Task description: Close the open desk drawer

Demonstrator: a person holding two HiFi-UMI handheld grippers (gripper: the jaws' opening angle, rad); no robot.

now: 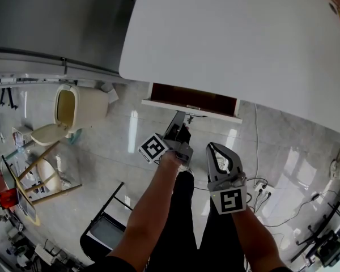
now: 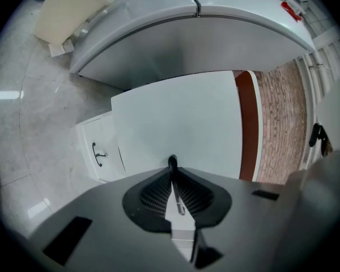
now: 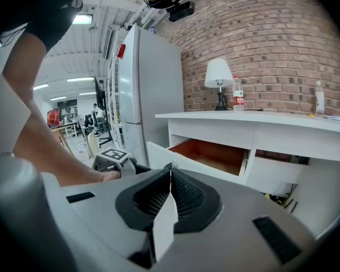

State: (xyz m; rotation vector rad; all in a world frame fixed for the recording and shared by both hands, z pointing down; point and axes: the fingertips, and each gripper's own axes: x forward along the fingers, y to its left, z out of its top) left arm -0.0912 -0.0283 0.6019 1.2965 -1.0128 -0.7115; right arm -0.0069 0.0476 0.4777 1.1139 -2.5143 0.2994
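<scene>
Left claw (image 1: 179,132) and right claw (image 1: 216,152) are hanging closed and empty before the drawer (image 1: 192,103), which is standing open; seemingly the whole push is waiting.

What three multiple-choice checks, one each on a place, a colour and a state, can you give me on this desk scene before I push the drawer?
1. Where does the table lamp stand? A on the desk top; B on a shelf; C in the drawer.
2. Inside the open drawer, what colour shows? A white; B reddish-brown; C black.
3. How does the right gripper hold its jaws? A together, empty; B wide apart; C shut on a cup.
Key: 1 A, it stands on the top by the brick wall; 2 B, its floor is reddish-brown; 3 A, the tips meet with nothing between.
</scene>
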